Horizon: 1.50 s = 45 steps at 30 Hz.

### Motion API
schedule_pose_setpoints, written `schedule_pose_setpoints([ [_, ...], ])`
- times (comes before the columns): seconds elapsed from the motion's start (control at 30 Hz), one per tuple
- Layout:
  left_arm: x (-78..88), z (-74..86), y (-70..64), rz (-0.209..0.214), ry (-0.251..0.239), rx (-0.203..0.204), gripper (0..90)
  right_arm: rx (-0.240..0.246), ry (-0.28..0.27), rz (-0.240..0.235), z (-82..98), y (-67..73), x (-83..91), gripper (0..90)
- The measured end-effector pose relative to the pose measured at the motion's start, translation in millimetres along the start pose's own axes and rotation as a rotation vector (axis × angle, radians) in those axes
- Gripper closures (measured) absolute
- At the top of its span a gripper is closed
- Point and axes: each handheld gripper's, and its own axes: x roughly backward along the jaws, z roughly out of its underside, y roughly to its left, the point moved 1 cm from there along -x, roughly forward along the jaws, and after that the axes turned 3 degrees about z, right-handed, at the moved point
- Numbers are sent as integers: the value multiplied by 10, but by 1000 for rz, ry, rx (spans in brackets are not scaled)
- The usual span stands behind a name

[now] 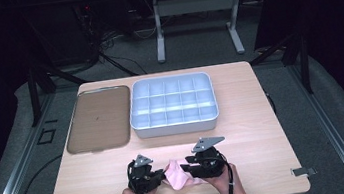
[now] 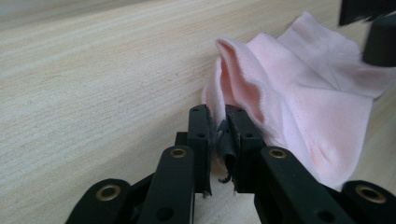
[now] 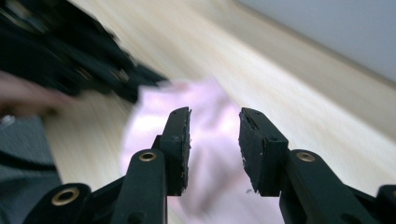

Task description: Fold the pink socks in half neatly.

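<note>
A pink cloth (image 1: 177, 175) lies crumpled near the front edge of the wooden table (image 1: 246, 142), between my two grippers. My left gripper (image 1: 162, 173) comes at it from the left. In the left gripper view its jaws (image 2: 217, 120) stand almost together, pinching the near edge of the cloth (image 2: 303, 107), which rises in a fold. My right gripper (image 1: 186, 167) is at the cloth's right side. In the right gripper view, which is blurred, it (image 3: 214, 122) is open, with the cloth (image 3: 212, 144) lying beyond the gap and nothing pressed between the pads.
A white box (image 1: 176, 127) divided into several compartments stands at the middle back of the table. A flat brown tray (image 1: 98, 119) lies to its left. Bare wood spreads to the left and right of my hands. Another table's legs (image 1: 158, 33) stand on the floor behind.
</note>
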Motion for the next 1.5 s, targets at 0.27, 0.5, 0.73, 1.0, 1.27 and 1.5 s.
schedule_pose_setpoints([
  [0.27,18,-4,1,7,12,-13,850,20,51,-4,168,12,-113,680],
  [0.5,-5,-10,7,10,14,-17,855,68,80,7,168,93,-214,714],
  [0.73,66,-12,25,19,-6,0,831,95,101,28,188,126,-255,680],
  [1.0,290,-121,-55,25,-56,-38,745,84,95,24,197,112,-256,646],
  [1.27,67,-46,-4,-7,34,-29,753,76,97,37,216,95,-257,593],
  [1.5,29,-19,3,4,28,-10,824,47,64,34,252,51,-192,534],
])
